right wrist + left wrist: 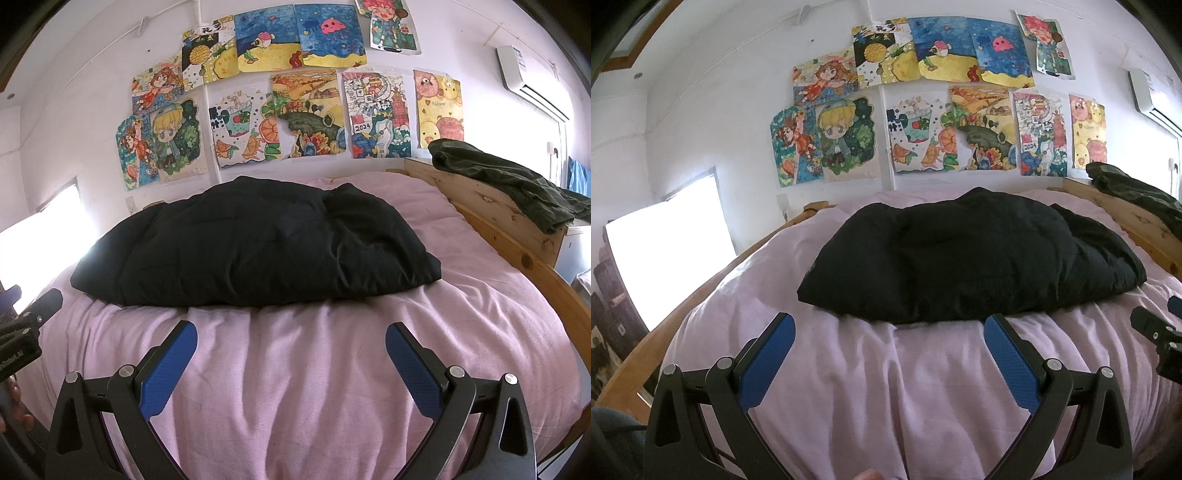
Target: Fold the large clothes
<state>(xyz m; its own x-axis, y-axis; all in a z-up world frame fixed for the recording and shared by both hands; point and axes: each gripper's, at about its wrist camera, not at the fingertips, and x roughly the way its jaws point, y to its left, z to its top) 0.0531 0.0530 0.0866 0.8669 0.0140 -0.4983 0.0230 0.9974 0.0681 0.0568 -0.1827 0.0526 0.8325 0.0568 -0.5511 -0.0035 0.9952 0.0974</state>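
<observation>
The black jacket (pixel 971 254) lay folded in a thick bundle on the middle of the pink bed cover (pixel 905 387). My left gripper (pixel 889 332) and right gripper (pixel 291 341) hung just before the jacket, both spread wide and holding nothing. Behind the jacket, drawings (pixel 295 96) covered the wall. A dark green cloth (pixel 517 184) lay on the wooden bed frame (pixel 498 218), to the right of the jacket.

Wooden-framed bed (pixel 491 206) with pink cover (pixel 314 369), folded black garment (pixel 255 243) lying on it.
</observation>
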